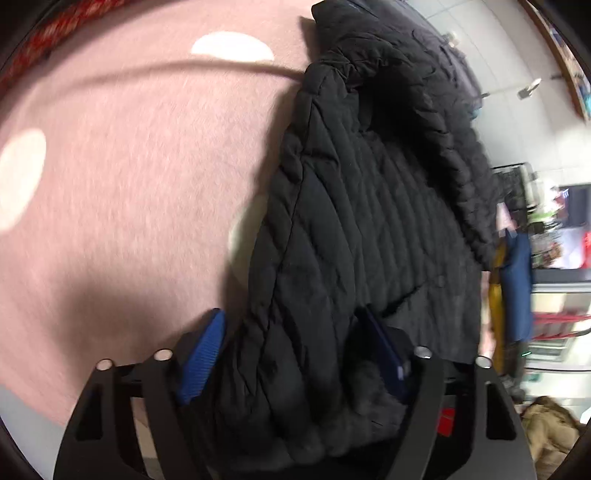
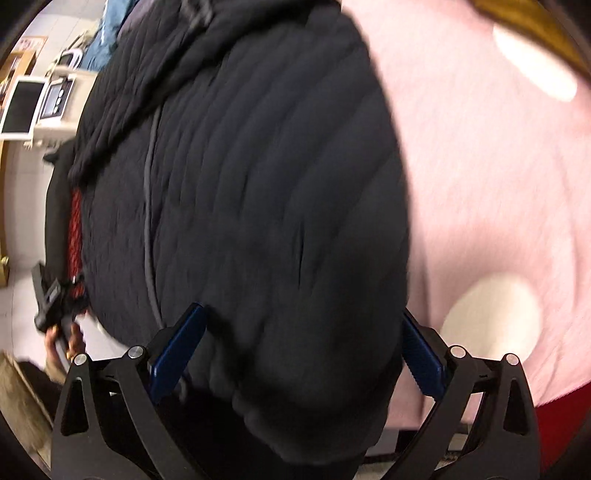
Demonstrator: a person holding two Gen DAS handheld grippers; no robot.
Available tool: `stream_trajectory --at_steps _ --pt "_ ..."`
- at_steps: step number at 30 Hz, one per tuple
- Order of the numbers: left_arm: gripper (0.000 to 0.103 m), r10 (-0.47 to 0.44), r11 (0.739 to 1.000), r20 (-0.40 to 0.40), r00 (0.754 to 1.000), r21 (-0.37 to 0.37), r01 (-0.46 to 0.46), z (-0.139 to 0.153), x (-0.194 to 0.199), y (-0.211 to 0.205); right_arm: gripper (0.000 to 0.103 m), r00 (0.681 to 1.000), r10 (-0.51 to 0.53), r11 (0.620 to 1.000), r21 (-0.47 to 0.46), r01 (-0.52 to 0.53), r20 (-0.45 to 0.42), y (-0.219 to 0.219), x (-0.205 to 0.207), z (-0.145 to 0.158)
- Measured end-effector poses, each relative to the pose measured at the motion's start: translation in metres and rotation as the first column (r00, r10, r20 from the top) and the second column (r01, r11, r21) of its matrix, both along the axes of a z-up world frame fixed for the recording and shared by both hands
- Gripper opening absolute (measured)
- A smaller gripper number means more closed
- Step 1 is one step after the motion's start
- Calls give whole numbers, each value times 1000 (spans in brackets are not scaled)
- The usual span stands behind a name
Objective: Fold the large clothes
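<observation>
A black quilted puffer jacket (image 1: 369, 206) lies on a pink blanket with white dots (image 1: 129, 166). My left gripper (image 1: 295, 343) has its blue-padded jaws spread wide, with a thick bunch of the jacket's edge between them. In the right wrist view the jacket (image 2: 251, 192) fills most of the frame, with a grey zipper line running down it. My right gripper (image 2: 299, 347) is also spread wide around a bulky fold of the jacket. Whether either gripper is pressing the fabric is unclear.
The pink blanket (image 2: 480, 184) extends to the right in the right wrist view. A red patterned edge (image 1: 55, 33) borders it at the far left. Shelves and a blue bag (image 1: 517, 280) stand beyond the jacket. A monitor (image 2: 20, 107) sits at the far left.
</observation>
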State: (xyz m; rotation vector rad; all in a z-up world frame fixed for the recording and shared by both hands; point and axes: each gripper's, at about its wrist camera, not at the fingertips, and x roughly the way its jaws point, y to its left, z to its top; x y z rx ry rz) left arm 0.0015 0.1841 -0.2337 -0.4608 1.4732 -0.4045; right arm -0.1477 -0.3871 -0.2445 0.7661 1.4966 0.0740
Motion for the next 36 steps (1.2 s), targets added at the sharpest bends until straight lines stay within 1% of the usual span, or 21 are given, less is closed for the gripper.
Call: stream_trajectory --at_steps 2,4,5,6,8,11,13,16,18,22,23,24,25,26,27,28,29,30,31,33,36 --pt "68 -25 1000 15 1000 -6 25 5 -4 3 95 1000 21 1000 10 -21 12 7 -8 -1" --pt "68 -48 999 20 999 4 48 5 -4 5 94 1000 7 1000 20 -7 12 -4 -15 0" --pt "68 -60 998 23 998 14 60 5 -2 3 92 1000 -5 1000 15 5 14 -9 -12 0" --pt "69 -67 997 28 997 25 66 6 0 6 91 1000 -16 1000 5 16 16 -7 6 -1" --pt "70 -62 998 42 997 36 61 10 5 12 91 997 -63 998 -4 63 44 -6 23 4" --pt "72 -47 997 70 996 62 43 18 11 20 91 994 -92 996 -8 93 59 -15 27 10" --pt "78 -38 998 88 995 53 33 22 11 30 91 995 -85 996 -24 87 58 -5 38 12" --pt "81 -51 996 64 997 78 46 16 6 38 91 996 -86 996 9 86 27 -6 38 -3" --pt "81 -83 996 20 996 46 82 6 -1 32 91 997 -81 996 40 81 6 8 41 -9" --pt "81 -162 987 -12 987 -9 162 -7 -20 3 91 1000 -18 997 74 18 -7 35 34 -11" --pt "82 -168 986 -14 986 -7 168 -10 -23 -3 91 1000 -1 998 70 1 -8 41 33 -10" --pt "84 -180 983 8 984 27 179 -10 -27 -9 90 1000 24 997 67 -23 -14 47 31 -11" --pt "83 -201 978 25 979 58 200 -9 -30 -15 84 999 39 998 57 -38 -18 50 30 -11" --pt "82 -237 968 30 971 95 234 -8 -31 -22 76 999 46 998 40 -45 -22 50 29 -9" --pt "71 -249 963 29 968 111 244 -8 -32 -25 69 998 49 999 25 -48 -31 49 28 -9" --pt "53 -257 961 21 966 110 254 -6 -31 -26 48 999 41 998 41 -40 -33 47 26 -8" --pt "45 -265 960 11 964 96 263 -5 -31 -28 33 999 19 997 73 -16 -36 43 26 -7" --pt "32 -282 956 9 959 86 280 0 -32 -30 29 999 7 996 86 -4 -34 42 26 -4" --pt "22 -304 949 20 952 88 302 5 -33 -34 22 1000 11 996 90 -8 -26 41 26 1" --pt "16 -379 922 62 923 107 371 23 -39 -46 18 999 47 996 71 -47 1 51 32 12" --pt "12 -463 884 88 882 116 453 40 -51 -59 14 996 80 994 66 -82 28 58 30 29"
